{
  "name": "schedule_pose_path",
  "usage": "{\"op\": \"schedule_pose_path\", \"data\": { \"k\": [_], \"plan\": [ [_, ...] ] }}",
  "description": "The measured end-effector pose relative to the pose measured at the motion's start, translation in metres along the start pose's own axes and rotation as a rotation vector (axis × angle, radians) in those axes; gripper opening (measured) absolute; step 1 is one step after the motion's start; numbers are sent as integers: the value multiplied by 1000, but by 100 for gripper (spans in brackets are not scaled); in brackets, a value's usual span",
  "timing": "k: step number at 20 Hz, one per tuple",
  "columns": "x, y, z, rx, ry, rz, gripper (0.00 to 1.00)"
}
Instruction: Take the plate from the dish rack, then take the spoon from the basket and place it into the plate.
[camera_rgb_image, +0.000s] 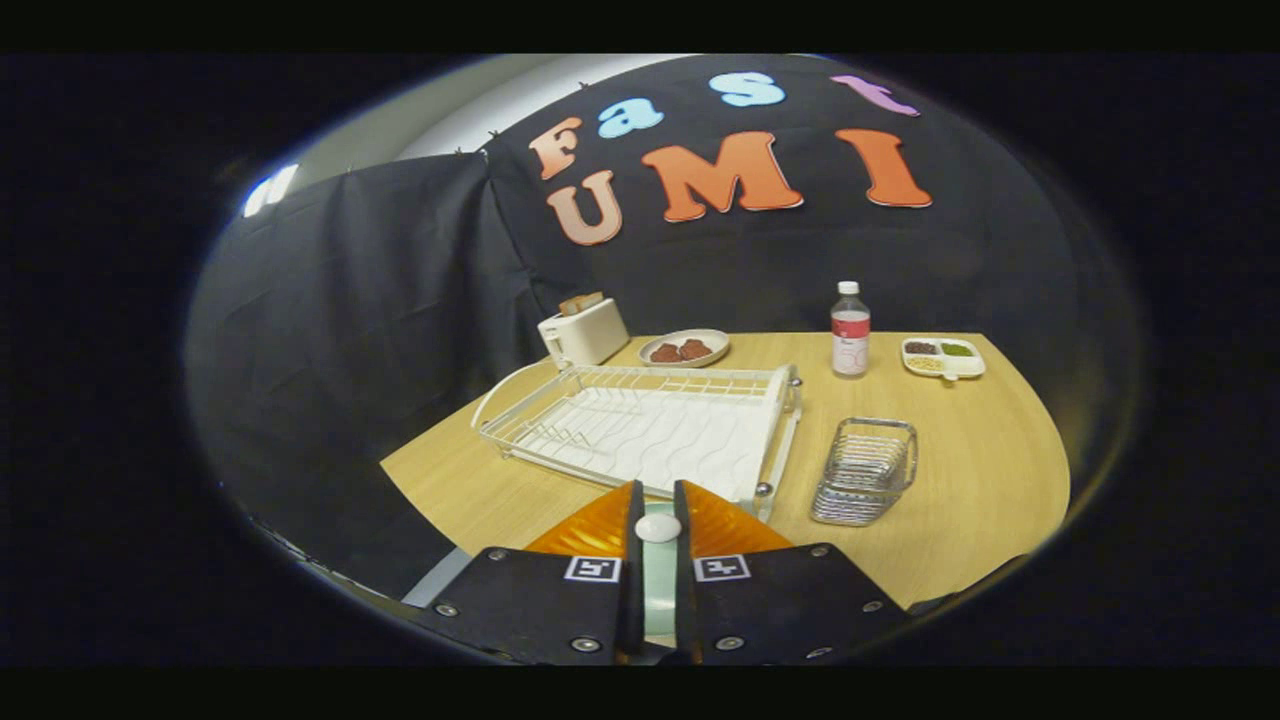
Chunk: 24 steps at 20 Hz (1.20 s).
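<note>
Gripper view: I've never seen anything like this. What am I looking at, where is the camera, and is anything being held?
There is no robot arm here. A person carries a hand-held gripper with two fingers, and the camera rides on it, looking forward along those fingers. They are closed on a small white rounded piece, possibly the spoon's end; I cannot tell for sure. Beyond them, on the wooden table, sit a white dish rack and, beside it, a wire basket. Farther back stand a toaster, a plate of brown food, a bottle and a divided dish.
</note>
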<state>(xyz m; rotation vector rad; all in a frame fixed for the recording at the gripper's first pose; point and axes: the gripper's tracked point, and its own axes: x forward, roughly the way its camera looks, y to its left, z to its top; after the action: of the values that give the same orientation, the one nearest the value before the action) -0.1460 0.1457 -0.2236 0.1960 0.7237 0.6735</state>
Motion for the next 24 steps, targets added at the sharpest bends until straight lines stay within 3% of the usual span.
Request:
{"op": "schedule_pose_path", "data": {
  "k": [7, 10, 16, 24],
  "plan": [
    [27, 28, -26, -46, 76, 153, 12],
    [30, 28, -30, -68, 85, 179, 12],
    [25, 19, -44, -49, 82, 206, 14],
    [12, -18, -78, 59, 162, 146, 19]
  ]
}}
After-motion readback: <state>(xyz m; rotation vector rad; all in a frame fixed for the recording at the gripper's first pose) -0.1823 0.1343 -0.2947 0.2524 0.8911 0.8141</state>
